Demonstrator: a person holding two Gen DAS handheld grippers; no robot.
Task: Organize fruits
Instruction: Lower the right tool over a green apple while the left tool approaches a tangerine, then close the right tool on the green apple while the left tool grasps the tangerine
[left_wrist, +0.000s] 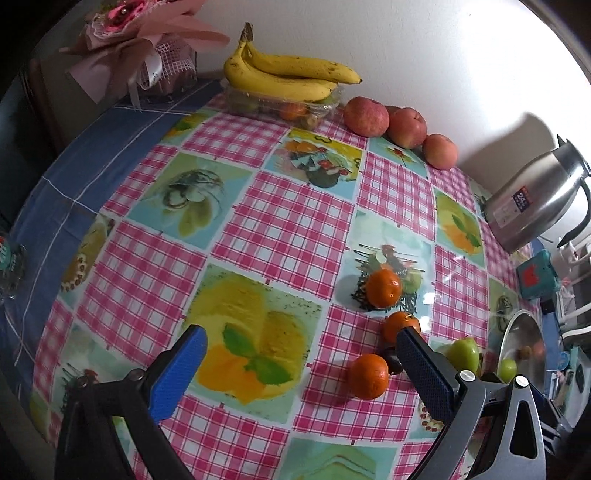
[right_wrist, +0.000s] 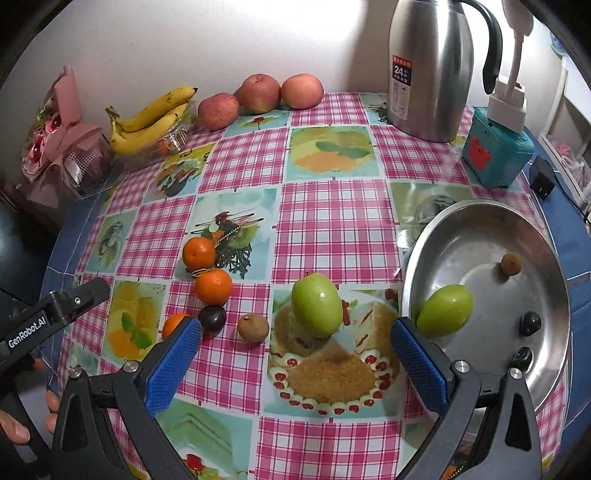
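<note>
A steel bowl (right_wrist: 480, 229) at the right holds a green fruit (right_wrist: 445, 310), a small brown fruit (right_wrist: 511, 263) and a dark plum (right_wrist: 530, 323). On the cloth stand another green fruit (right_wrist: 316, 305), a brown longan (right_wrist: 253, 327), a dark plum (right_wrist: 212, 319) and three tangerines (right_wrist: 213, 286). My right gripper (right_wrist: 295, 365) is open, just short of the green fruit on the cloth. My left gripper (left_wrist: 301, 376) is open over the cloth, with a tangerine (left_wrist: 368, 376) inside its right finger. In the right wrist view the left gripper's body (right_wrist: 51, 314) shows at the left.
Bananas (right_wrist: 151, 118) lie on a clear box by the wall, beside three red apples (right_wrist: 258, 94). A steel thermos jug (right_wrist: 428, 66) and a teal box (right_wrist: 498, 151) stand at the back right. A wrapped bouquet (right_wrist: 59, 136) sits at the far left. A hand (right_wrist: 22, 424) holds the left tool.
</note>
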